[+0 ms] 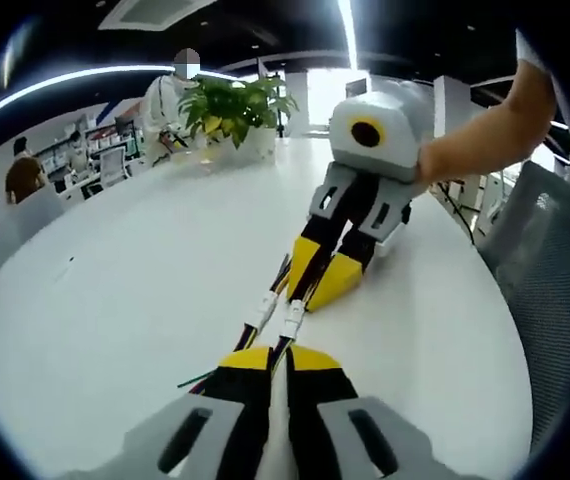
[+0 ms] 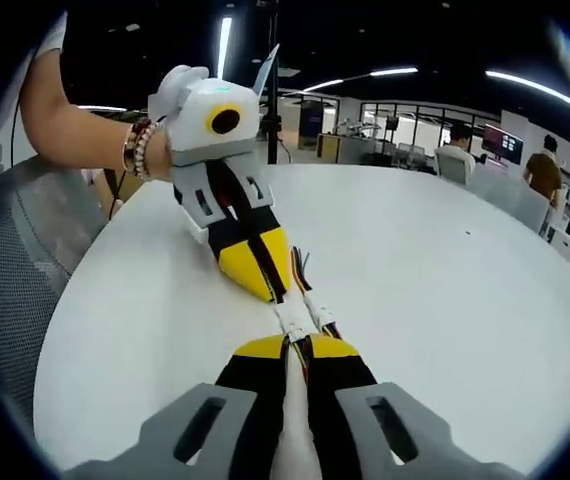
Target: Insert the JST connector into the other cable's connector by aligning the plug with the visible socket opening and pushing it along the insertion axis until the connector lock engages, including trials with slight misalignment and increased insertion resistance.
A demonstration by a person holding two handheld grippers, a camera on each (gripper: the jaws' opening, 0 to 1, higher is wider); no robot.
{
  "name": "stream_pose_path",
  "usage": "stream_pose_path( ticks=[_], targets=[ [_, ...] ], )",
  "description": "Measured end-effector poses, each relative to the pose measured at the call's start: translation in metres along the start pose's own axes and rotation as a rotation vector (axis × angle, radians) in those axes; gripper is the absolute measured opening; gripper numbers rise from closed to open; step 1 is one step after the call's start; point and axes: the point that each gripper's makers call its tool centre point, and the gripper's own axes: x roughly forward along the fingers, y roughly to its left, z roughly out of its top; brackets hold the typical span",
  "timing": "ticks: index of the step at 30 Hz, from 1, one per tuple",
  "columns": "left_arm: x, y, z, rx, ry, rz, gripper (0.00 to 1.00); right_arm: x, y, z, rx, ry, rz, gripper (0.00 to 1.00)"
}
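Two small white JST connectors (image 1: pixel 262 310) (image 1: pixel 293 318) sit side by side just above the white table, with thin coloured wires running from them. My left gripper (image 1: pixel 277 358) rises from the bottom with its yellow-tipped jaws shut on the wires of one cable. From the upper right, the right gripper (image 1: pixel 310 295) points its yellow tips at the connectors. In the right gripper view the connectors (image 2: pixel 295 318) (image 2: pixel 320 308) lie between my right gripper (image 2: pixel 300 345), shut on its cable, and the left gripper (image 2: pixel 270 288). I cannot tell whether plug and socket are mated.
The round white table (image 1: pixel 115 300) extends wide to the left. A potted plant (image 1: pixel 230 105) stands at its far edge. A grey mesh chair (image 1: pixel 555 280) (image 2: pixel 15 270) stands beside the table. A person's arm (image 2: pixel 75 130) holds the left gripper. People sit at desks behind.
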Motion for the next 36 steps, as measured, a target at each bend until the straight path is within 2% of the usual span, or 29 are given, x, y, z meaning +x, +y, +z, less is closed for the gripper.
stream_pose_path(
  ticks=[8, 15, 23, 36],
  targets=[
    [-0.002, 0.001, -0.001, -0.053, -0.007, 0.012, 0.01, 0.0, 0.001, 0.0, 0.002, 0.012, -0.005, 0.04],
    [-0.005, 0.0, -0.003, -0.058, 0.001, 0.014, 0.01, -0.001, 0.0, 0.0, 0.015, 0.018, -0.015, 0.08],
    [-0.012, 0.001, -0.001, -0.059, 0.0, 0.027, 0.01, -0.006, -0.001, 0.001, 0.029, 0.023, -0.03, 0.07],
    [-0.026, -0.002, 0.017, -0.075, -0.045, 0.05, 0.06, -0.021, 0.001, 0.011, 0.015, 0.028, -0.047, 0.08]
  ],
)
